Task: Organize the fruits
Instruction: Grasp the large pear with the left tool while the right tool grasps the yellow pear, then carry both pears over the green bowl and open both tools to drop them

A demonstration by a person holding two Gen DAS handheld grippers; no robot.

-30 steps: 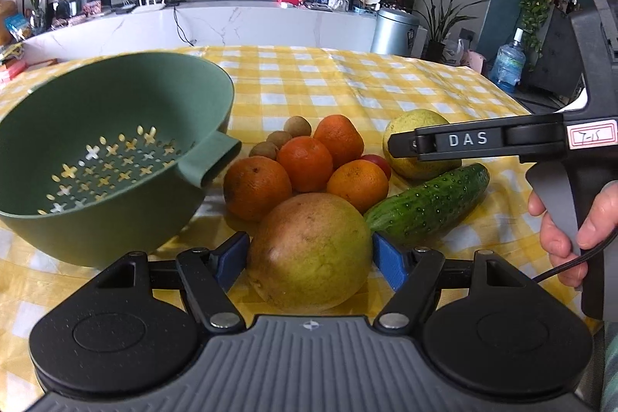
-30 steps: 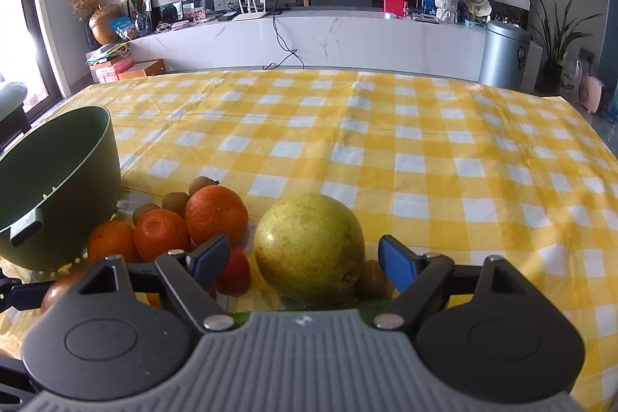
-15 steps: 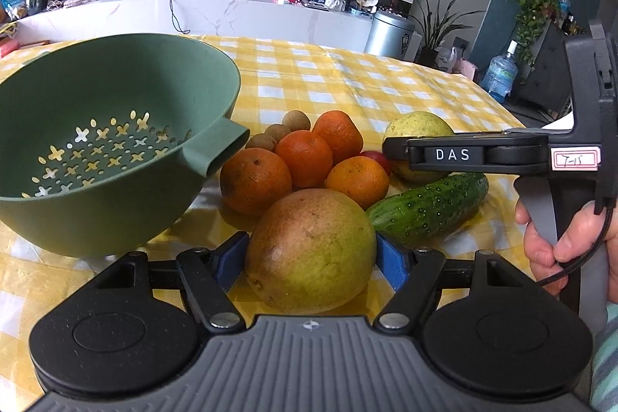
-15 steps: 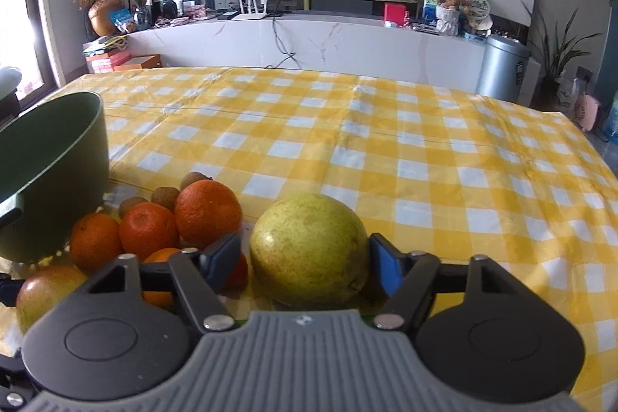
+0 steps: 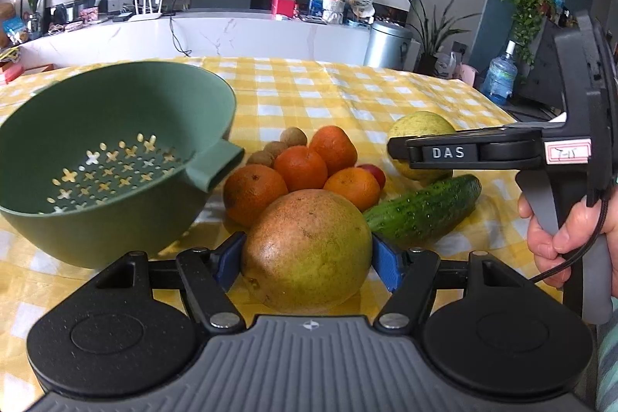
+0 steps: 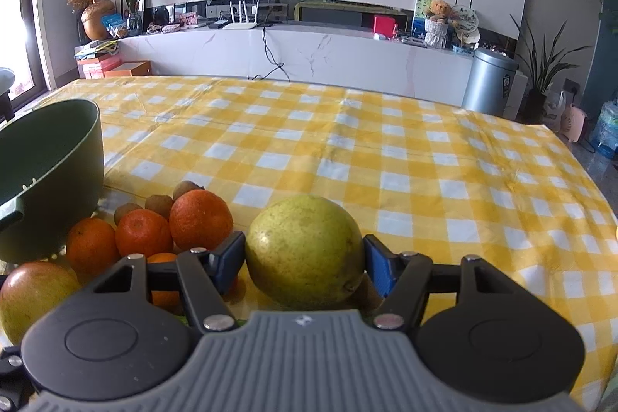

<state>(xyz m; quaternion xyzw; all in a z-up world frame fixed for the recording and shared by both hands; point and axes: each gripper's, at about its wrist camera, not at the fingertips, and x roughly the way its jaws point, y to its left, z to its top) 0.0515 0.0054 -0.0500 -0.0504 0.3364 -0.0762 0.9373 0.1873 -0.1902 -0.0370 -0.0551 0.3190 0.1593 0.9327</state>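
Note:
My left gripper (image 5: 307,257) is shut on a large reddish-green mango (image 5: 307,250) and holds it above the tablecloth, right of the green colander (image 5: 96,157). My right gripper (image 6: 305,257) is shut on a yellow-green pear (image 6: 305,250) and holds it just off the table. That pear also shows in the left wrist view (image 5: 419,126), behind the right gripper's body. Several oranges (image 5: 301,167), small brown kiwis (image 5: 284,141), a red fruit (image 5: 372,172) and a cucumber (image 5: 423,211) lie grouped on the table. The mango shows at the lower left of the right wrist view (image 6: 33,292).
The table carries a yellow checked cloth (image 6: 386,157). The colander stands at the left (image 6: 46,172), its handle pointing at the oranges (image 6: 201,219). A hand (image 5: 560,222) holds the right gripper at the right edge. A counter and bin stand beyond the table.
Both grippers have closed on their fruit and lifted. The mango and the pear have risen off the cloth; the colander and fruit pile sit lower in both views.

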